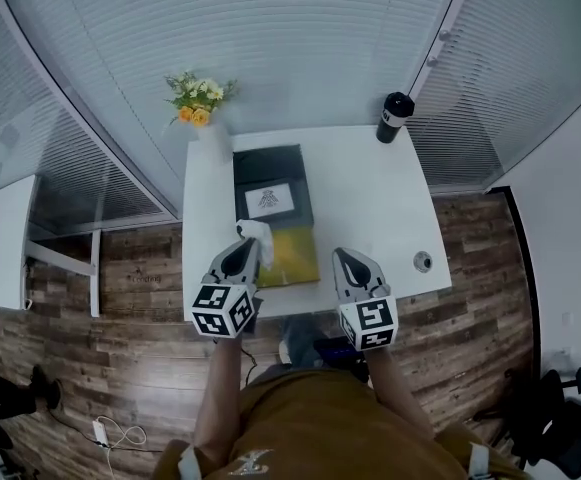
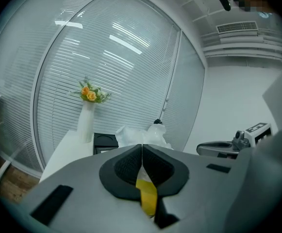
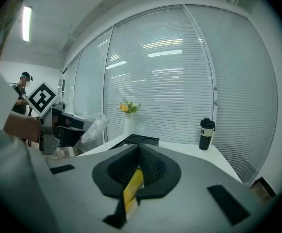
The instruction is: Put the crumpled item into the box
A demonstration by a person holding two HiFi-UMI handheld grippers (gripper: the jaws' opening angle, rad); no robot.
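Left gripper view shows the left gripper [image 2: 141, 146] pinched shut on the white crumpled item [image 2: 137, 135], held just short of the black box [image 2: 105, 141], with the right gripper [image 3: 140, 148] closed on nothing; I judge this the carrying step, next needing a reach over the box, then release.

In the head view, the left gripper [image 1: 238, 258] covers the lower part of the crumpled item [image 1: 256, 231] and the near left corner of the box [image 1: 295, 258] — the print on the white label [image 1: 268, 200] beyond is too small to read.
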